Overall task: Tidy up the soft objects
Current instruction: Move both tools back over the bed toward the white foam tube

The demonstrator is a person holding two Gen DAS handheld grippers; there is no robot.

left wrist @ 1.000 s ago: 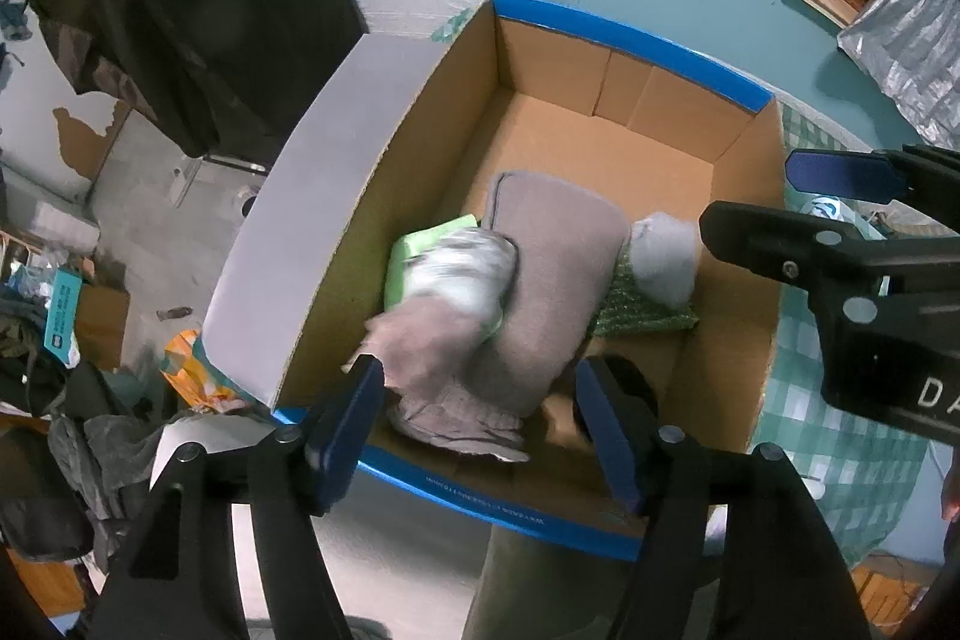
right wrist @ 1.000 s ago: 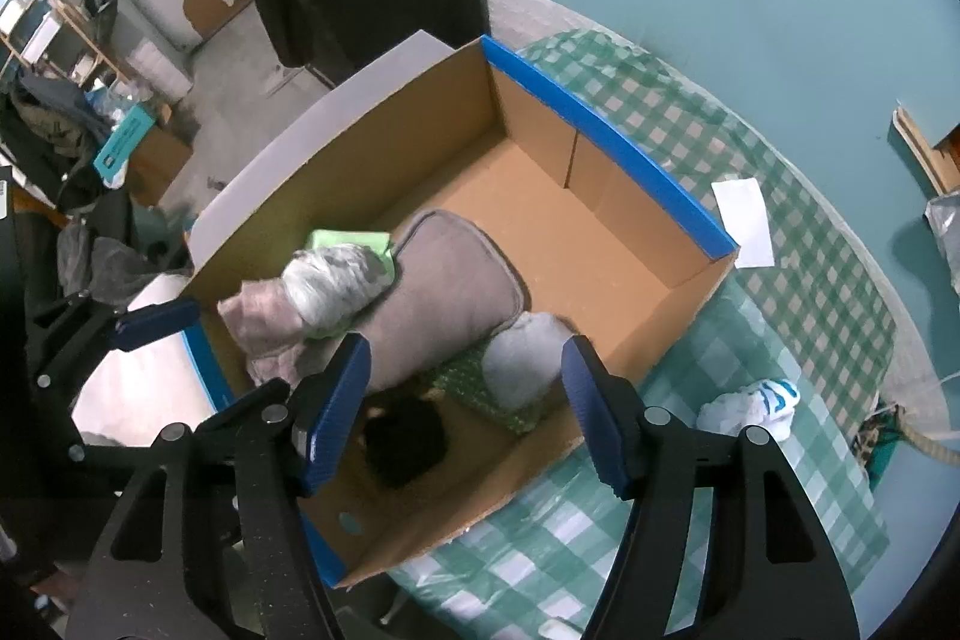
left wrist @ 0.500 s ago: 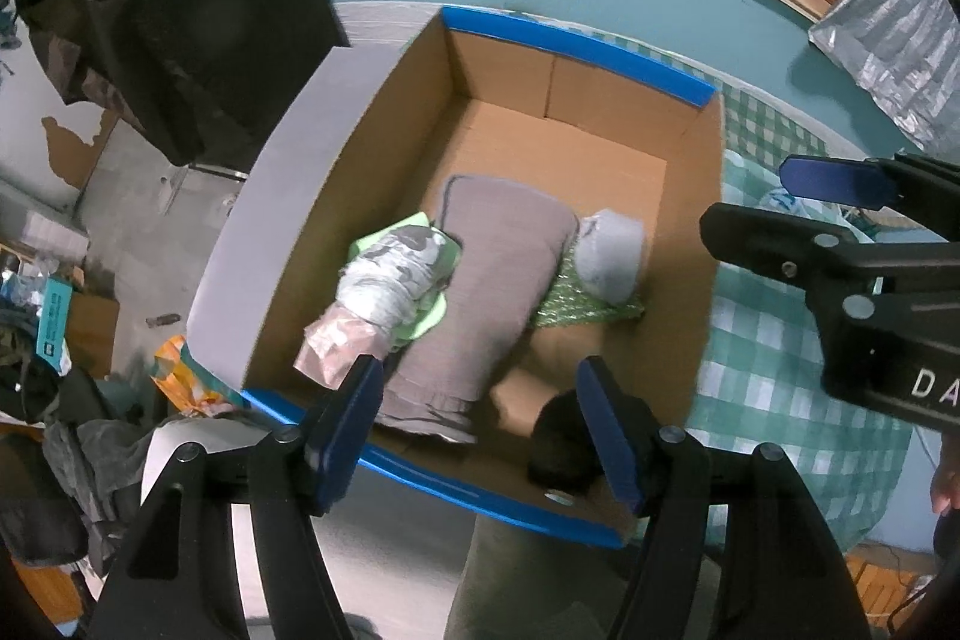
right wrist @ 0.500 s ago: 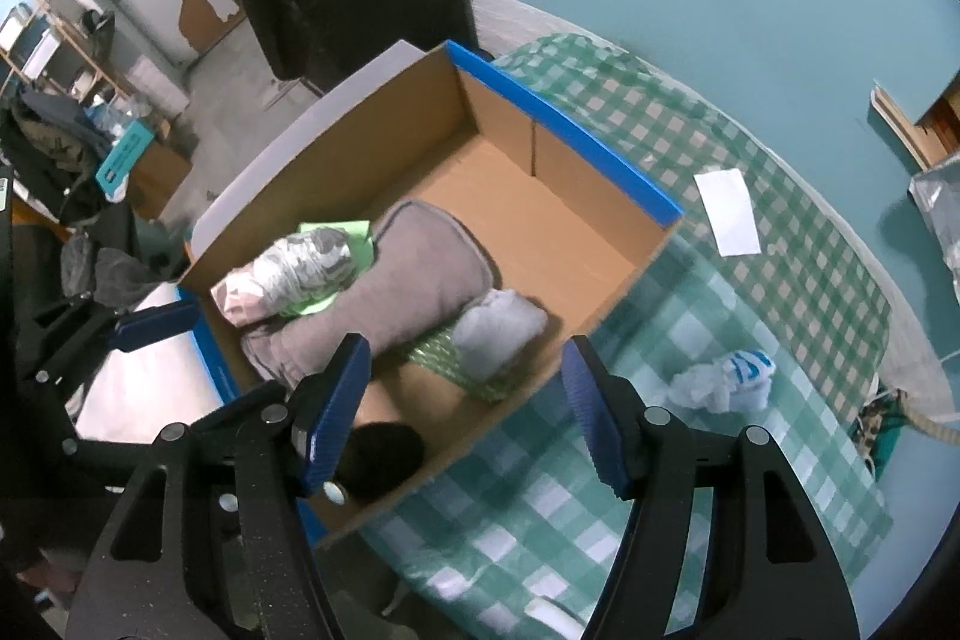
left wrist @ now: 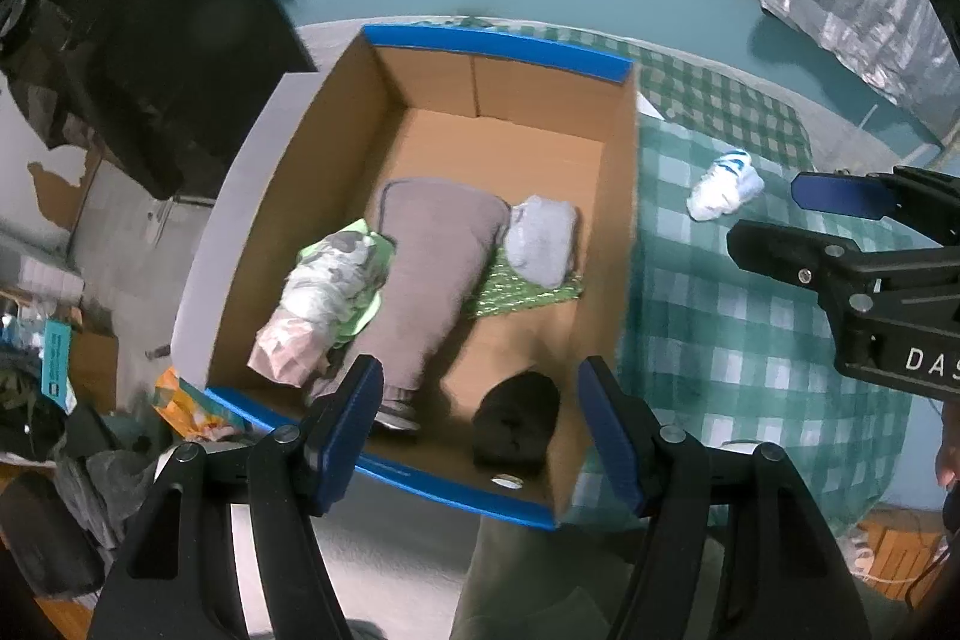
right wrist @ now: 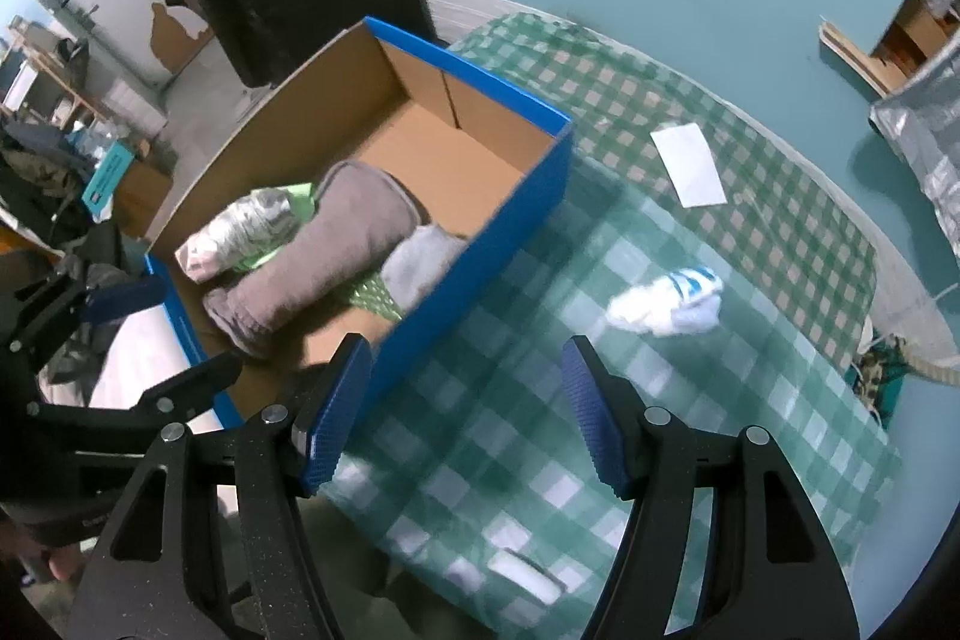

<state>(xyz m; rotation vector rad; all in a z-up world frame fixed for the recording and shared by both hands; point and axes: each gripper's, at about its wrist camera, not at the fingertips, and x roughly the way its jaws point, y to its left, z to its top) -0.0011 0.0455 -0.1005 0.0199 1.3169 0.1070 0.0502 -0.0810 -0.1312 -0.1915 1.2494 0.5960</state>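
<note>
Both grippers have pulled back and swung right since a second ago: the box sat centred under them, now the right gripper [right wrist: 465,409] hangs over the checked tablecloth [right wrist: 522,430] and the left gripper [left wrist: 480,427] sits above the box's near edge. Jaws on both are spread wide, nothing held.

Box [left wrist: 621,244] contents, near to far: black bundle [left wrist: 516,424] in the near corner, long grey pillow [left wrist: 432,268] down the middle, mottled bundle [left wrist: 327,292] on a green sheet at its left, pale grey sock roll [left wrist: 543,241] on a green patterned cloth [left wrist: 522,289] at its right. Far half of the box is bare cardboard.

One soft item is left outside: white and blue socks [right wrist: 666,304], loose on the cloth, well apart from the box and beyond the right gripper. White paper slip [right wrist: 687,163] lies farther back.

Likely next: right gripper picks up the socks. Risks:
- loose bundle, so a pinch on one layer could leave half trailing
- going too deep snags the tablecloth and drags it
- the box wall is close on the carry back and could be clipped
</note>
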